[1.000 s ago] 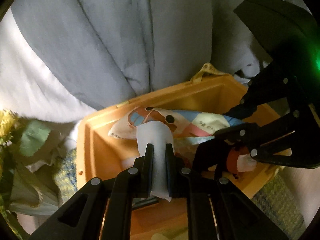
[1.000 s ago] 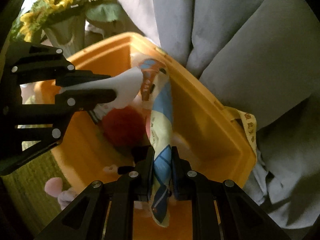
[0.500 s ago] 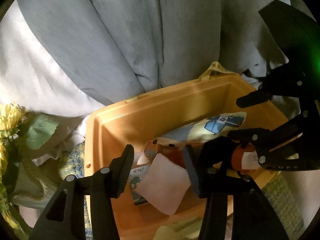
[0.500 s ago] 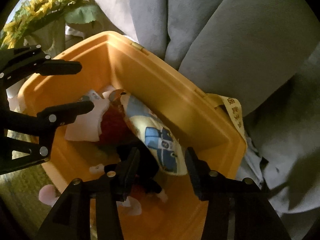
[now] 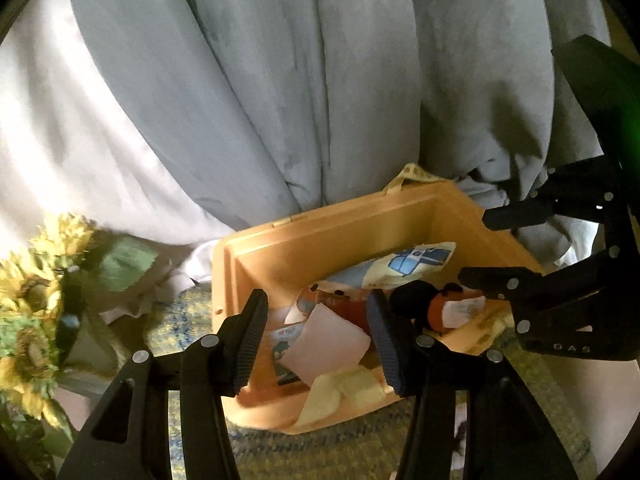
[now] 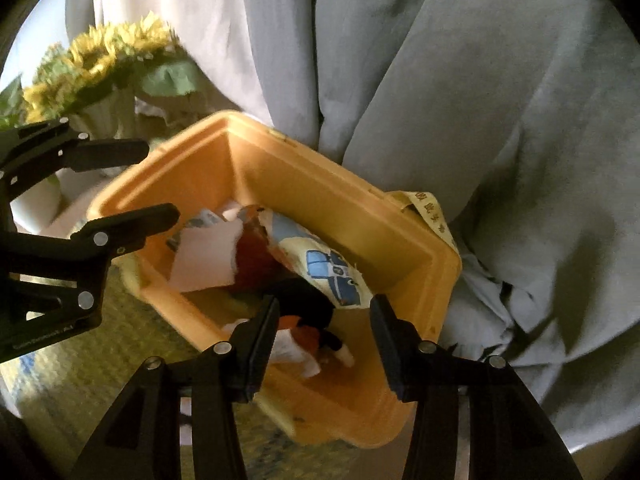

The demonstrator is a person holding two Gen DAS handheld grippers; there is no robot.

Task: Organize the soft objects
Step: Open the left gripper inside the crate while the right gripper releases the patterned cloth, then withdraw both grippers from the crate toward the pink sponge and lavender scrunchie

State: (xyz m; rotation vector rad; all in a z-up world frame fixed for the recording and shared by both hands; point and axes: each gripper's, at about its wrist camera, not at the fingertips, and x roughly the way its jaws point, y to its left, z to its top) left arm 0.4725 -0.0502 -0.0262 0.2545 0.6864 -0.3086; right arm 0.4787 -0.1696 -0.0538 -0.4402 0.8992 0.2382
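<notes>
An orange plastic bin holds soft things: a printed cartoon cloth with a pale pink square end, and a red-and-black plush toy. My left gripper is open and empty above the bin's near side; it also shows in the right wrist view. My right gripper is open and empty above the bin's other side; it also shows in the left wrist view.
Grey and white curtains hang behind the bin. A sunflower bouquet stands to the left. A yellow-green woven mat lies under the bin. A pale yellow cloth hangs over the bin's near rim.
Both grippers opened and let go of the printed cloth, which dropped into the bin. Both grippers then pulled back and up from the bin.
</notes>
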